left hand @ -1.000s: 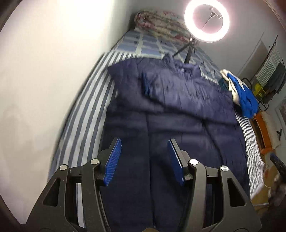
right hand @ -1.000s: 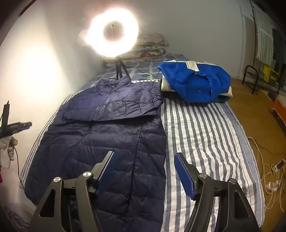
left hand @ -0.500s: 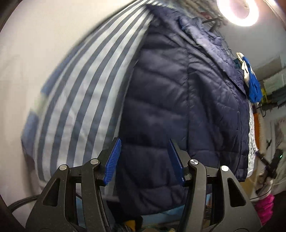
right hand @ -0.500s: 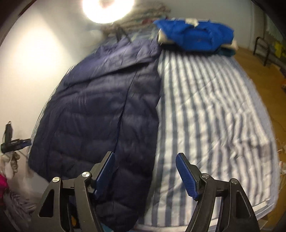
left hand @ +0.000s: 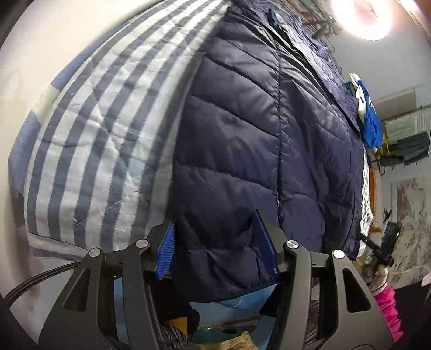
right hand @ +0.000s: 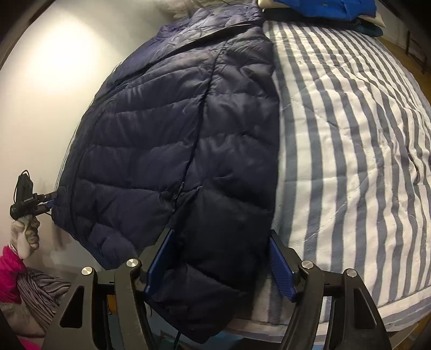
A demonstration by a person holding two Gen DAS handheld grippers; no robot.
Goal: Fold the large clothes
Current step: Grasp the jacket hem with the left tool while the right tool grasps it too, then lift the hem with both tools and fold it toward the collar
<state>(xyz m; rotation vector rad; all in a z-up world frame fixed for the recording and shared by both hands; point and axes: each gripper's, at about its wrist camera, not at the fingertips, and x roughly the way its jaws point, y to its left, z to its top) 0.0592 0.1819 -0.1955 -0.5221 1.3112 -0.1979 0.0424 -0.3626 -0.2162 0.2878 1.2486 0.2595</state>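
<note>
A long navy quilted down coat [left hand: 256, 129] lies lengthwise on a blue-and-white striped bed [left hand: 89, 140], sleeves folded across its chest, hem hanging over the foot edge. My left gripper [left hand: 218, 247] is open, its blue pads on either side of the hem's left corner. The coat [right hand: 172, 140] also fills the right wrist view. My right gripper [right hand: 221, 263] is open, straddling the hem's right corner where it drapes over the striped bed [right hand: 350, 150] edge. Neither has closed on the fabric.
A folded blue garment [right hand: 323, 8] lies at the head of the bed. A lit ring light [left hand: 362, 17] stands near the pillows. A white wall [right hand: 54, 80] runs along the bed's left side. A drying rack [left hand: 404, 134] stands to the right.
Both grippers have dropped down and forward to the foot of the bed, from above the coat to straddling its hem corners. Both stayed open.
</note>
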